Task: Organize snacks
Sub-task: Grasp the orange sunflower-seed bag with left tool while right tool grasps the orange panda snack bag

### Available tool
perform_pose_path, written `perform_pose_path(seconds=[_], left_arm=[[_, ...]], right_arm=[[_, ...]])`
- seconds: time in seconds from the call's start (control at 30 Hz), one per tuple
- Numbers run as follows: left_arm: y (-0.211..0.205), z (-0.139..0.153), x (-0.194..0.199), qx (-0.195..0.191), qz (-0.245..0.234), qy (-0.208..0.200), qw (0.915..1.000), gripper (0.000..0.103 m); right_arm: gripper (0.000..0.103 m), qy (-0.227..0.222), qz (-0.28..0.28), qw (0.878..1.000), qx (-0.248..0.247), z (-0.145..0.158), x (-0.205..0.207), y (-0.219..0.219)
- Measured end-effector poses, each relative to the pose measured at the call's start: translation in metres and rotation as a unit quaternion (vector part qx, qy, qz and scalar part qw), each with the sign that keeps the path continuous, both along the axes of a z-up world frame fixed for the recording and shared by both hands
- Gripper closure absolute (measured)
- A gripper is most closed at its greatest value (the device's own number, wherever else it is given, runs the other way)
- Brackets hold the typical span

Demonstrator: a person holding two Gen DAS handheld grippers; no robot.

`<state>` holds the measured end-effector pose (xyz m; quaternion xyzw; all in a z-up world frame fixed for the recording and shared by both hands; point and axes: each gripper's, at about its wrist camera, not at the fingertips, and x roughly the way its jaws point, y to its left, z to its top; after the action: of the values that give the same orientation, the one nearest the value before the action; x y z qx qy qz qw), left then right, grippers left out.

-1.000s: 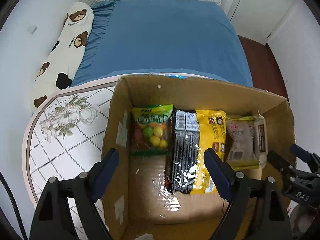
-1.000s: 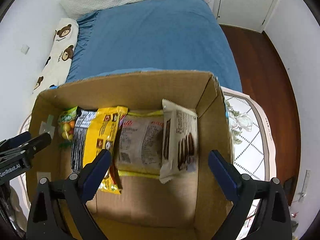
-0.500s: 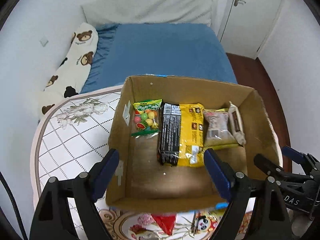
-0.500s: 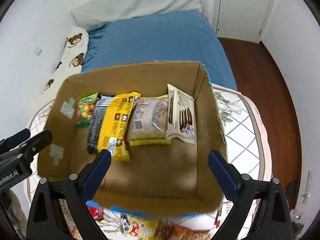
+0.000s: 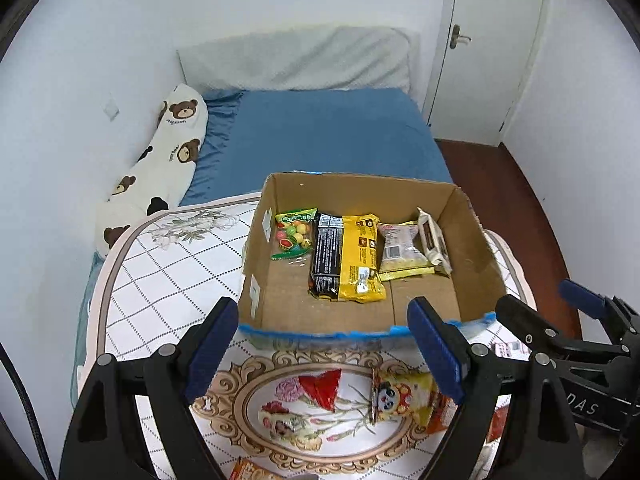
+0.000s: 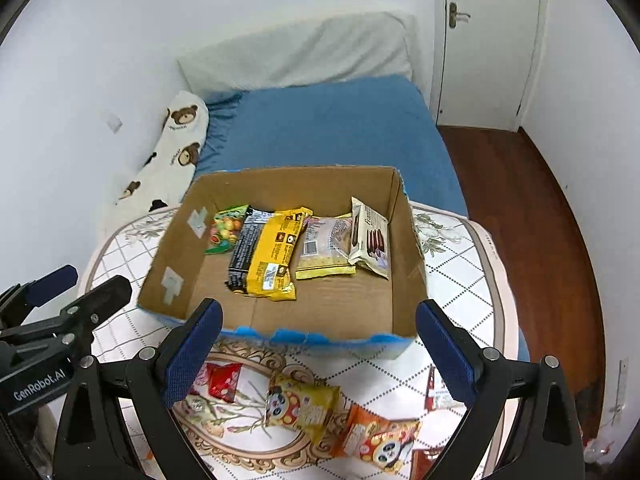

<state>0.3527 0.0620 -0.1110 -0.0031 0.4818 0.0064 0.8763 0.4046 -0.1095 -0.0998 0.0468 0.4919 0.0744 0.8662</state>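
Your left gripper (image 5: 320, 350) hangs released, nothing between its jaws; the red packet (image 5: 320, 390) lies just below and ahead of it on the worktop (image 5: 160, 280). The cardboard box (image 6: 280, 336) sits beyond, five snacks lined along its far wall. Your right gripper (image 6: 320, 354) is released too, and nearer the panda packet (image 6: 302, 406), long axis running rightward.

Both grippers withdrawn from the cardboard box

The left gripper (image 5: 324, 344) and right gripper (image 6: 320, 344), formerly low over the cardboard box (image 6: 280, 334), have been raised and drawn back; its blue-taped near wall is now seen beyond the fingertips, and loose packets (image 6: 304, 404) are revealed between the fingers.
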Motion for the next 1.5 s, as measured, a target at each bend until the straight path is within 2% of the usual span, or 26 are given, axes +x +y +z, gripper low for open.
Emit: perform_pose_path(seconds=[0.13, 0.27, 0.4, 0.47, 0.57, 0.67, 0.7, 0.8, 0.83, 0.87, 0.9, 0.93, 0.97, 1.0, 1.03, 1.1, 1.13, 1.17, 1.2, 1.23, 1.3, 1.37, 1.43, 1.5], left_arm=[[0.004, 0.006, -0.023, -0.023, -0.009, 0.0, 0.9997, 0.016], [0.013, -0.005, -0.042, -0.05, -0.014, 0.028, 0.9983, 0.016], [0.031, -0.038, -0.061, -0.078, 0.0, 0.085, 0.9933, 0.016], [0.048, -0.071, -0.073, -0.104, 0.024, 0.14, 0.9844, 0.016], [0.067, -0.115, -0.093, -0.137, 0.061, 0.209, 0.9663, 0.016], [0.09, -0.166, -0.12, -0.166, 0.116, 0.285, 0.9369, 0.017], [0.093, -0.175, -0.126, -0.171, 0.128, 0.296, 0.931, 0.017], [0.107, -0.21, -0.146, -0.193, 0.186, 0.337, 0.9025, 0.017], [0.109, -0.226, -0.152, -0.208, 0.205, 0.359, 0.8866, 0.017], [0.11, -0.237, -0.155, -0.219, 0.218, 0.373, 0.8748, 0.017], [0.11, -0.245, -0.157, -0.226, 0.226, 0.382, 0.8671, 0.017], [0.109, -0.257, -0.159, -0.237, 0.238, 0.393, 0.8557, 0.017], [0.108, -0.266, -0.16, -0.244, 0.246, 0.4, 0.8486, 0.017], [0.107, -0.271, -0.161, -0.245, 0.252, 0.402, 0.8459, 0.017], [0.105, -0.277, -0.159, -0.238, 0.261, 0.395, 0.8481, 0.017], [0.1, -0.278, -0.152, -0.206, 0.26, 0.378, 0.8639, 0.02], [0.09, -0.275, -0.145, -0.172, 0.243, 0.366, 0.8818, 0.023], [0.081, -0.272, -0.139, -0.146, 0.222, 0.356, 0.8958, 0.025], [0.073, -0.269, -0.134, -0.127, 0.205, 0.349, 0.9055, 0.027], [0.057, -0.265, -0.126, -0.093, 0.171, 0.335, 0.9218, 0.03], [0.033, -0.261, -0.115, -0.05, 0.126, 0.319, 0.9381, 0.03], [0.012, -0.259, -0.106, -0.022, 0.092, 0.305, 0.9475, 0.03], [-0.008, -0.259, -0.1, 0.006, 0.064, 0.3, 0.9518, 0.03], [-0.021, -0.259, -0.098, 0.026, 0.049, 0.291, 0.9551, 0.029]], right_arm=[[0.004, 0.004, -0.014, 1.0, 0.013, 0.005, -0.027, -0.002], [0.004, 0.031, -0.036, 0.999, 0.023, -0.007, -0.058, -0.006], [0.004, 0.081, -0.065, 0.994, 0.029, -0.04, -0.085, -0.015], [0.004, 0.109, -0.08, 0.99, 0.044, -0.061, -0.099, -0.022], [0.004, 0.153, -0.093, 0.981, 0.07, -0.095, -0.115, -0.028], [0.004, 0.178, -0.093, 0.976, 0.082, -0.123, -0.128, -0.027], [0.004, 0.186, -0.092, 0.974, 0.088, -0.132, -0.131, -0.026], [0.004, 0.203, -0.076, 0.972, 0.092, -0.153, -0.135, -0.022], [0.004, 0.206, -0.068, 0.972, 0.089, -0.157, -0.136, -0.018], [0.004, 0.208, -0.063, 0.972, 0.087, -0.16, -0.136, -0.016], [0.004, 0.21, -0.057, 0.972, 0.086, -0.164, -0.137, -0.014], [0.004, 0.21, -0.053, 0.972, 0.086, -0.166, -0.137, -0.014], [0.004, 0.211, -0.05, 0.972, 0.087, -0.168, -0.137, -0.014], [0.004, 0.21, -0.049, 0.973, 0.087, -0.168, -0.137, -0.014], [0.004, 0.209, -0.048, 0.973, 0.087, -0.168, -0.136, -0.016], [0.004, 0.21, -0.047, 0.973, 0.083, -0.167, -0.133, -0.022], [0.004, 0.208, -0.046, 0.974, 0.08, -0.164, -0.132, -0.026], [0.004, 0.205, -0.042, 0.975, 0.072, -0.16, -0.129, -0.031], [0.004, 0.201, -0.034, 0.977, 0.059, -0.157, -0.126, -0.035], [0.004, 0.2, -0.025, 0.978, 0.044, -0.155, -0.122, -0.038], [0.004, 0.206, 0.005, 0.978, 0.013, -0.153, -0.113, -0.041], [0.004, 0.211, 0.051, 0.976, -0.028, -0.154, -0.104, -0.037], [0.004, 0.209, 0.098, 0.97, -0.073, -0.157, -0.096, -0.03], [0.004, 0.214, 0.154, 0.956, -0.128, -0.167, -0.087, -0.019]])
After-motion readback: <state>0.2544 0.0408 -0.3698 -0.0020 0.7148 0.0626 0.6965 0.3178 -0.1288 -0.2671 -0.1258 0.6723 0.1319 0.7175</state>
